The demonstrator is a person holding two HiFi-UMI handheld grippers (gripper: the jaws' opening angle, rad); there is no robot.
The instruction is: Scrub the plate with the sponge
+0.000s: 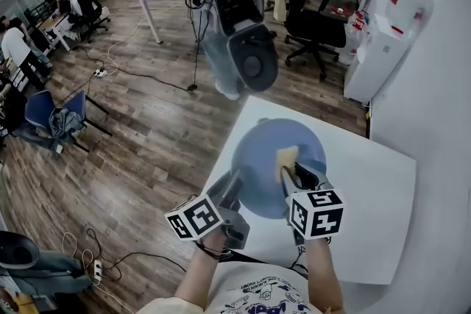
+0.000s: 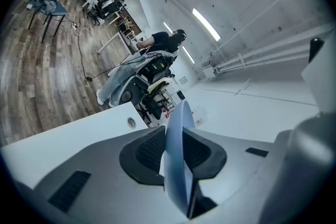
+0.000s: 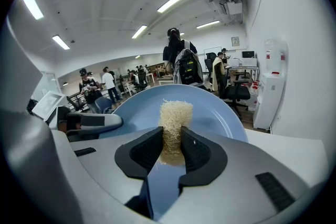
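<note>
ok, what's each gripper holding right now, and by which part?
Left gripper clamps the round blue plate by its rim. Right gripper pinches the beige fibrous sponge by its lower end, and the rest sticks out past the pads.

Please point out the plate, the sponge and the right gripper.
plate (image 1: 257,158), head view, bare blue surface
sponge (image 3: 176,113), right gripper view, fibrous top
right gripper (image 3: 171,140), right gripper view, between its fingertips
</note>
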